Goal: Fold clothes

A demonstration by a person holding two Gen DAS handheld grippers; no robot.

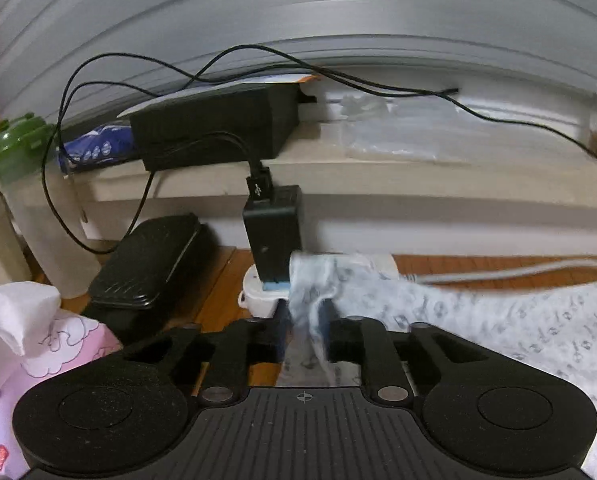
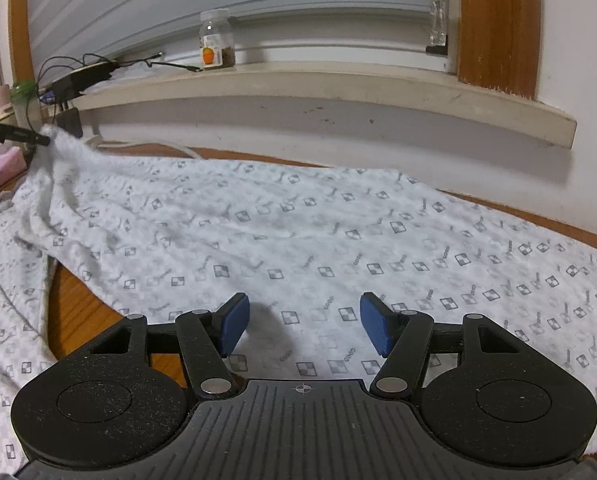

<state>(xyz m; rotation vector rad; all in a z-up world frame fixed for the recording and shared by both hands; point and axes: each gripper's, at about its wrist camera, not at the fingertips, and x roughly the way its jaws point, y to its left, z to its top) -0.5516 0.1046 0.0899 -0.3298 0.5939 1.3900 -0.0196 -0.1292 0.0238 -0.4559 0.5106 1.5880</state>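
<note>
A white garment (image 2: 298,220) printed with small grey checks lies spread over the wooden table (image 2: 78,312). Its far left corner is lifted off the table. My left gripper (image 1: 308,320) is shut on that corner, and the bunched fabric (image 1: 314,284) sticks up between its blue pads. The right wrist view shows the same gripper (image 2: 44,140) at the left edge, holding the raised corner. My right gripper (image 2: 304,326) hangs just above the near part of the garment, open, with nothing between its blue pads (image 2: 234,328).
A black charger (image 1: 272,236) in a white power strip stands right behind the held corner. A black case (image 1: 146,264), a pink tissue box (image 1: 38,344) and a green-lidded bottle (image 1: 18,140) crowd the left. The window sill (image 2: 338,84) carries a black box (image 1: 214,128), cables and a jar (image 2: 217,40).
</note>
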